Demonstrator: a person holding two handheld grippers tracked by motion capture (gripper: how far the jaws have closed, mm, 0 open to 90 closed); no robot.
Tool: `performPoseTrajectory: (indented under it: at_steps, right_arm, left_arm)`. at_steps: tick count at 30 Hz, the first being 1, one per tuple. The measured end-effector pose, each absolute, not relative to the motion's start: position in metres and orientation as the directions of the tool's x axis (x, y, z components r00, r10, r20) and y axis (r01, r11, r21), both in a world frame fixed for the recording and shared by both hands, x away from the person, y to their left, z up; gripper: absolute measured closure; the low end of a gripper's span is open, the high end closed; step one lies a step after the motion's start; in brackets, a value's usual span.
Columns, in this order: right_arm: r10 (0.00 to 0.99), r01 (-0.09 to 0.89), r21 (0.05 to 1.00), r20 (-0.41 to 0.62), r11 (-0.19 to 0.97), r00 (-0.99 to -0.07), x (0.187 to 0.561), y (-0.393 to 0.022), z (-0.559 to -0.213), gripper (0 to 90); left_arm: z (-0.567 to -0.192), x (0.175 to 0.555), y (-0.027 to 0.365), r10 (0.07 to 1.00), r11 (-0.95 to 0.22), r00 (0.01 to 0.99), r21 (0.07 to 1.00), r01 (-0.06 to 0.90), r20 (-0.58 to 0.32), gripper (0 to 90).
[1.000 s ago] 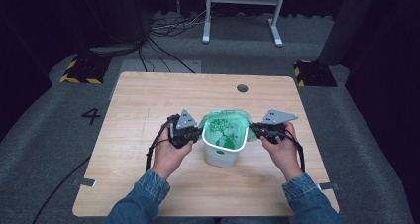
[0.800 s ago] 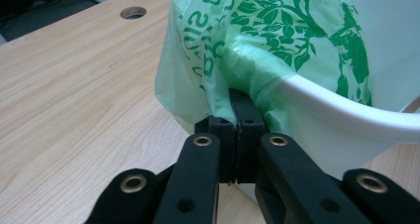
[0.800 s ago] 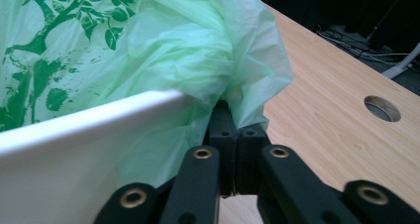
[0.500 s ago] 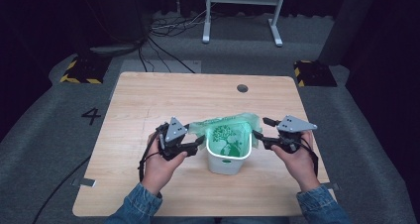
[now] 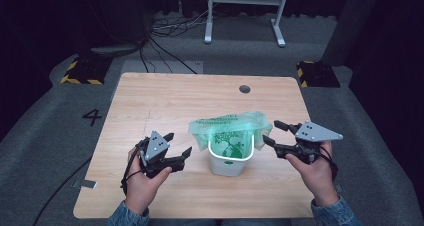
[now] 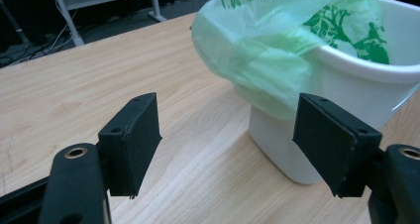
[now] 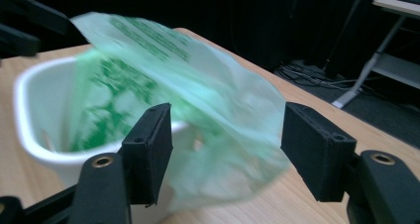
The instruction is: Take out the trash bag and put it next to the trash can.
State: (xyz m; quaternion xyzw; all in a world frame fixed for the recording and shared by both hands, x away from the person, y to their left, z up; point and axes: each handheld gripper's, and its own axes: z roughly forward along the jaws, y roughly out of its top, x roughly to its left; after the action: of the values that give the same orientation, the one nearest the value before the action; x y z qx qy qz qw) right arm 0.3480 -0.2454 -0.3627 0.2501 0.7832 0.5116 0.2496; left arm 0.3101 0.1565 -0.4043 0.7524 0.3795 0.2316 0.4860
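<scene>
A small white bin [image 5: 227,162] stands on the wooden table [image 5: 165,101], lined with a green printed plastic bag [image 5: 230,127] whose rim flares out over the bin's top. My left gripper [image 5: 179,143] sits left of the bin, open. Its jaws have just been opening, with nothing between them. In the left gripper view the gripper [image 6: 233,144] faces the bin [image 6: 346,90] and the bag [image 6: 267,40]. My right gripper [image 5: 270,131] hovers just right of the bag's edge, open, its jaws having just opened too. In the right gripper view the bag [image 7: 198,85] hangs loose beyond the open gripper [image 7: 228,149], unpressed.
A round hole [image 5: 244,89] sits near the table's far edge. A strip of tape [image 5: 87,184] marks the front left edge. On the floor are a painted 4 [image 5: 92,117], cables, a metal stand [image 5: 245,11] and yellow-black blocks [image 5: 80,71].
Both grippers were shut at the bag's rim on either side of the bin. They opened, let the bag go and drew outward, the right one also rising. The bag's rim now flares wider.
</scene>
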Motion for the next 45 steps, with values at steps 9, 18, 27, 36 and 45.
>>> performPoseTrajectory:
  at_steps: [9, 18, 27, 36, 45]
  right_arm:
    - [0.535, 0.065, 0.913, -0.178, 0.404, -0.826, 0.343, -0.19, -0.34, 35.9]
    - [0.528, 0.095, 0.905, -0.155, 0.415, -0.835, 0.347, -0.186, -0.346, 36.4]
    - [0.495, 0.098, 0.895, -0.146, 0.435, -0.857, 0.359, -0.166, -0.337, 33.2]
    - [0.406, 0.051, 0.861, -0.185, 0.505, -0.895, 0.37, -0.118, -0.334, 31.7]
    - [0.49, 0.12, 0.843, -0.183, 0.524, -0.852, 0.4, -0.11, -0.346, 40.4]
  left_arm:
    - [-0.419, 0.322, 0.134, 0.745, -0.252, 0.664, 0.892, 0.375, -0.069, 26.6]
    - [-0.419, 0.354, 0.128, 0.74, -0.262, 0.672, 0.902, 0.343, -0.04, 88.5]
    - [-0.375, 0.372, 0.118, 0.747, -0.246, 0.665, 0.93, 0.275, 0.001, 89.8]
    - [-0.378, 0.359, 0.127, 0.744, -0.247, 0.668, 0.927, 0.282, -0.005, 61.2]
    - [-0.395, 0.328, 0.151, 0.692, -0.27, 0.721, 0.914, 0.304, -0.035, 30.4]
